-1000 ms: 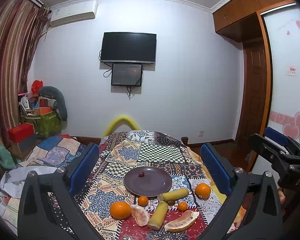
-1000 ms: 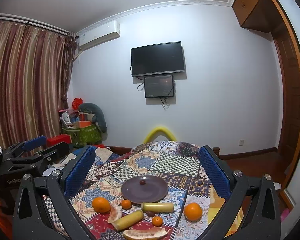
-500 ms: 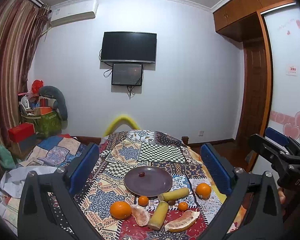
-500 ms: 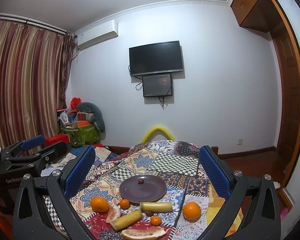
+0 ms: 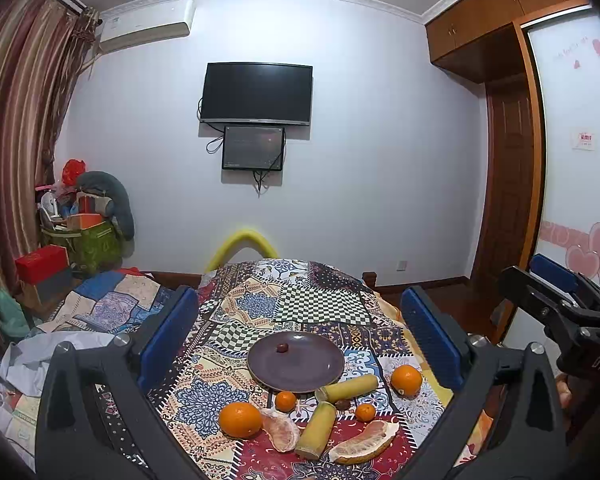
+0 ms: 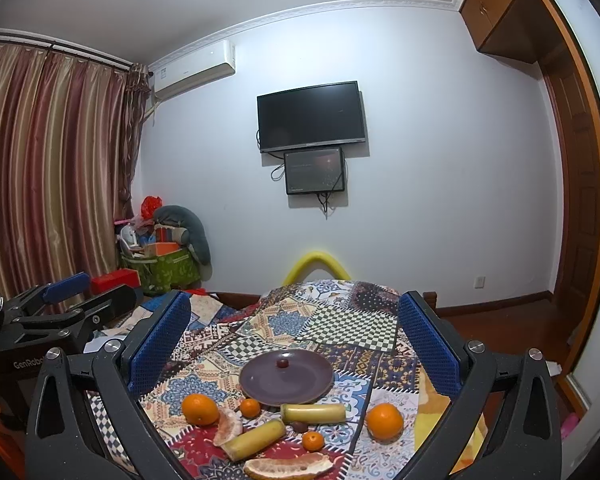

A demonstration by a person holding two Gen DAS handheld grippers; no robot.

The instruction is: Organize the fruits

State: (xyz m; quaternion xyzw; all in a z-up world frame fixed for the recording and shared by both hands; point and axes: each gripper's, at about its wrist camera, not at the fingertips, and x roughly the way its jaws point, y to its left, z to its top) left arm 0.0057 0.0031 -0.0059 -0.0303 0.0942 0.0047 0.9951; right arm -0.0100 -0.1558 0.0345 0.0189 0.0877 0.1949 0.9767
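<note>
I'm holding both tools above the near edge of the patchwork tablecloth, nothing gripped. Left gripper is gaping wide, right gripper too. Purple plate is sitting mid-table carrying one small dark red fruit. The rest is lying on the cloth just in front of it: big orange, two mandarins, two yellow-green cane pieces, two peeled pomelo segments, another orange off to the right.
</note>
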